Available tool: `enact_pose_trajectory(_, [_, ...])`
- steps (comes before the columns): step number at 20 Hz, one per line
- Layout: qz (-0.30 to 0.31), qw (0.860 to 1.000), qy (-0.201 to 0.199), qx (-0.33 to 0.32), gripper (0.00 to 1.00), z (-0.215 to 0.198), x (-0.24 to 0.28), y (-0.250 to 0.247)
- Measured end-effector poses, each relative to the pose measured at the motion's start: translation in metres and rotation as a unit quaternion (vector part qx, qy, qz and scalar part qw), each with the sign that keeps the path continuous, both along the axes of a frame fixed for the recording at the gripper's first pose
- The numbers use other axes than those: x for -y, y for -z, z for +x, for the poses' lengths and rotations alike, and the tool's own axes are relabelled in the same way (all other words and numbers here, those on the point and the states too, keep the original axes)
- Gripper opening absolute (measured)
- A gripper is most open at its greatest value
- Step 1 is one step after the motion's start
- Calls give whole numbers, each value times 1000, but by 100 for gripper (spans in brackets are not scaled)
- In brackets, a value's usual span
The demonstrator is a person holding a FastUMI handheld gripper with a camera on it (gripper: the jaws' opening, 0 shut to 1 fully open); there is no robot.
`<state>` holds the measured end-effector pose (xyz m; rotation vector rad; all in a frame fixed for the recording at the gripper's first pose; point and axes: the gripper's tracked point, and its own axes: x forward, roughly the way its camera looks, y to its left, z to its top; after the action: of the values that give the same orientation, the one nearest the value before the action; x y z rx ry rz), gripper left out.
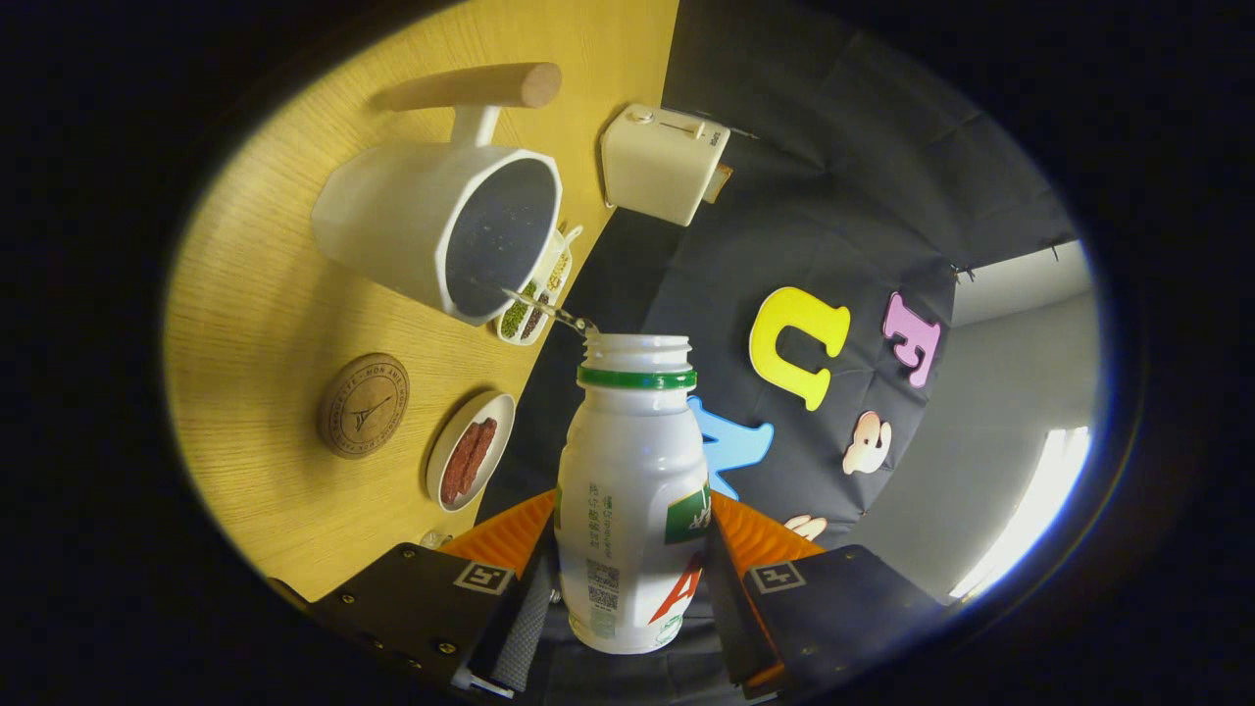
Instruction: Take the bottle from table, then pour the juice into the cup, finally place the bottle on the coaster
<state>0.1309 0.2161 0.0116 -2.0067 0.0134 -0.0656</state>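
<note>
White plastic, the bottle (632, 490) sits clamped between both fingers of the gripper (627, 598), tipped so its open mouth points at the cup (441, 230) on the table (255, 324). A thin stream runs from the mouth into the cup, so I judge pouring is under way; the coaster (363, 405) waits beside the cup.

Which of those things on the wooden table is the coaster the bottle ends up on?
Start at the big white cup with the wooden handle, into which the bottle held between the gripper fingers is pouring. Nearer the fingers lies a flat round cork disc: the coaster. Unlike the small white dish beside it, it holds nothing and bears a printed tower.
</note>
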Motion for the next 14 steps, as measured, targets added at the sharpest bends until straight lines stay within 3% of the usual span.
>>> enact_pose_trajectory(14, [-25, 999, 3, -20, 72, 1, -3, 16])
